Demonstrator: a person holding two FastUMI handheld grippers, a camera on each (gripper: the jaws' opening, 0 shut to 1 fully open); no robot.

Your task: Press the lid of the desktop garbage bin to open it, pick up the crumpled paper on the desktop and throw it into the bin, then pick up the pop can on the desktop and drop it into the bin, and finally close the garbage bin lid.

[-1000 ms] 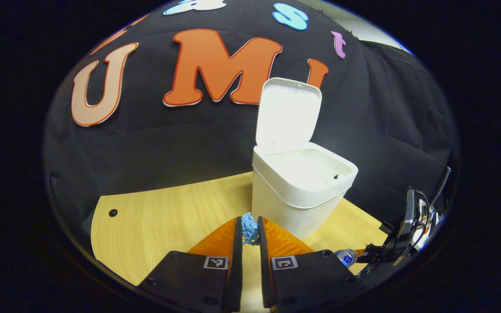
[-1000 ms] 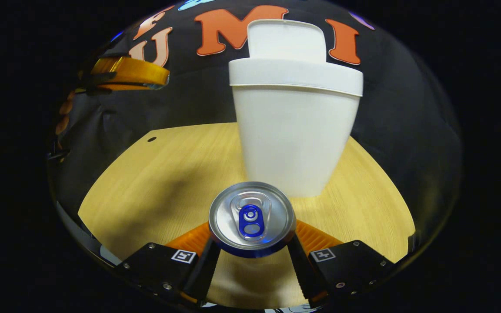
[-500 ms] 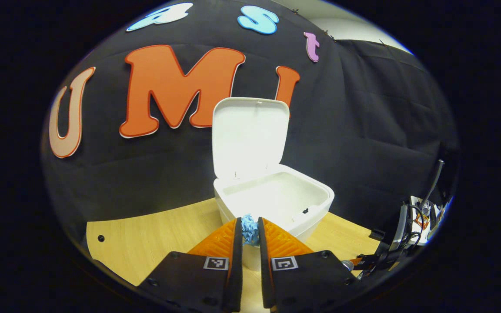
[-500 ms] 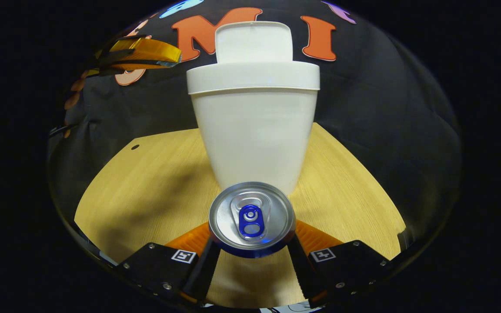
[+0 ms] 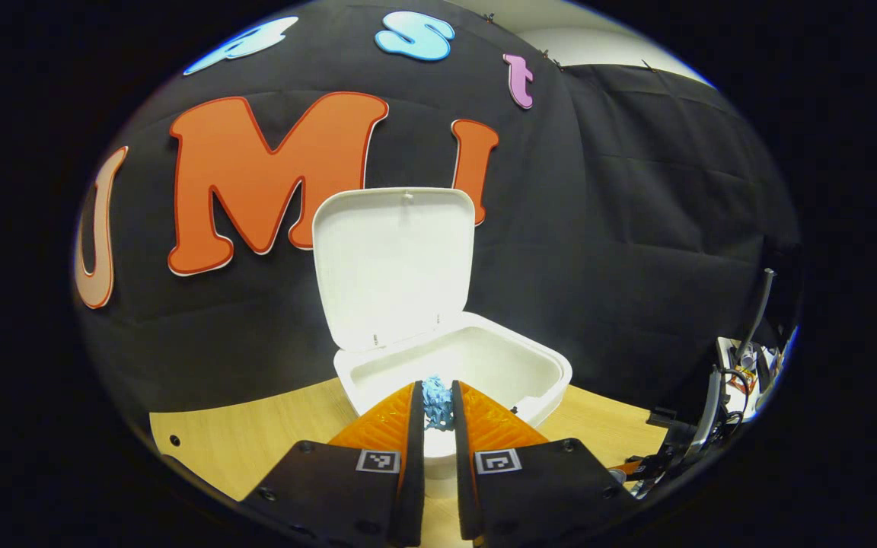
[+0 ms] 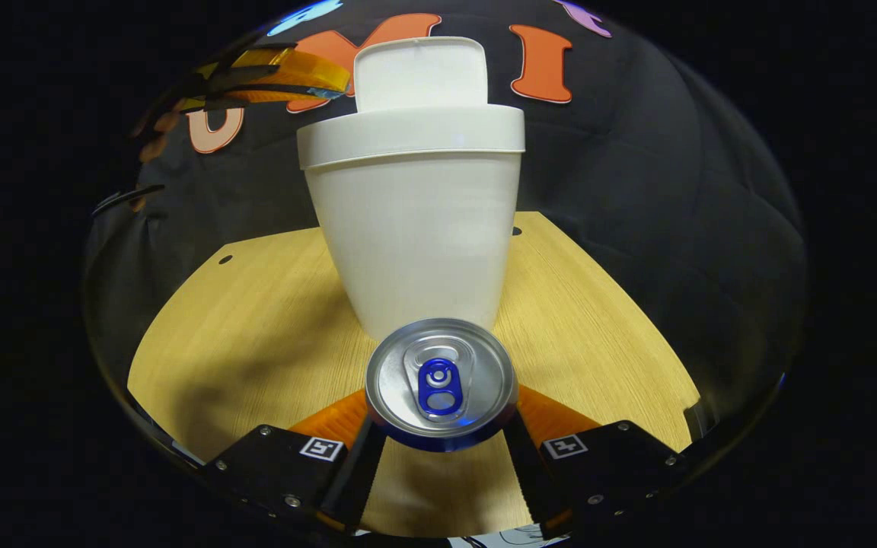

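Observation:
The white garbage bin [image 5: 537, 380] stands on the wooden desktop with its lid [image 5: 393, 266] raised upright. My left gripper [image 5: 437, 407] is shut on the blue crumpled paper [image 5: 437, 401] and hangs just over the bin's near rim. In the right gripper view the bin [image 6: 412, 228] rises straight ahead, lid [image 6: 417, 72] open behind it. My right gripper [image 6: 438, 426] is shut on the pop can [image 6: 441, 380], whose silver top with a blue tab faces the camera. The left gripper [image 6: 286, 72] shows high at the upper left, beside the bin's lid.
The wooden desktop [image 6: 256, 320] spreads around the bin, with small holes near its left [image 6: 224, 259] and far edges. Black cloth walls close in behind. The other gripper and its cables [image 5: 701, 426] sit at the right edge of the left gripper view.
My left gripper has risen and moved in toward the bin with the paper, now over its rim. The right gripper has shifted right slightly with the can.

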